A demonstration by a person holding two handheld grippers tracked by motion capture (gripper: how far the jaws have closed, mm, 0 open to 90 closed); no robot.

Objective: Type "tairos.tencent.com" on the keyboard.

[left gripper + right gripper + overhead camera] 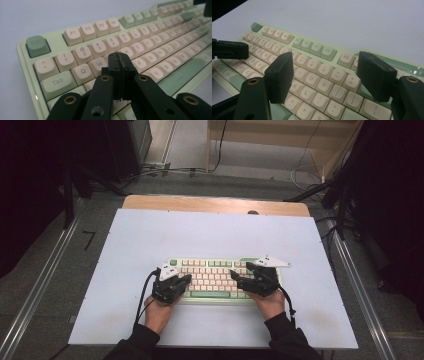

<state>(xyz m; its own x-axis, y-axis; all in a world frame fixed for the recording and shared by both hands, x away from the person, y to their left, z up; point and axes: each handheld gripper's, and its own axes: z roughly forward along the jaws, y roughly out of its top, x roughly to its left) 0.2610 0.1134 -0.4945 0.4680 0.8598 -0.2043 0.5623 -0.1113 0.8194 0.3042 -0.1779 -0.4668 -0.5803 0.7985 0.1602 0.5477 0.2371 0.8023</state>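
Note:
A pale green keyboard with cream and green keys lies on the white table top, near the front. My left gripper hovers over its left end, shut with nothing between the jaws. In the left gripper view the closed tips hang just above the Q, W and E keys of the keyboard. My right gripper stands open over the keyboard's right half. In the right gripper view its two fingers straddle the O, P and bracket keys, with nothing held.
A person's hands and dark sleeves come in from the front edge. A wooden strip runs along the table's back. Metal rails flank the table, and cables lie on the floor behind. White table surface surrounds the keyboard.

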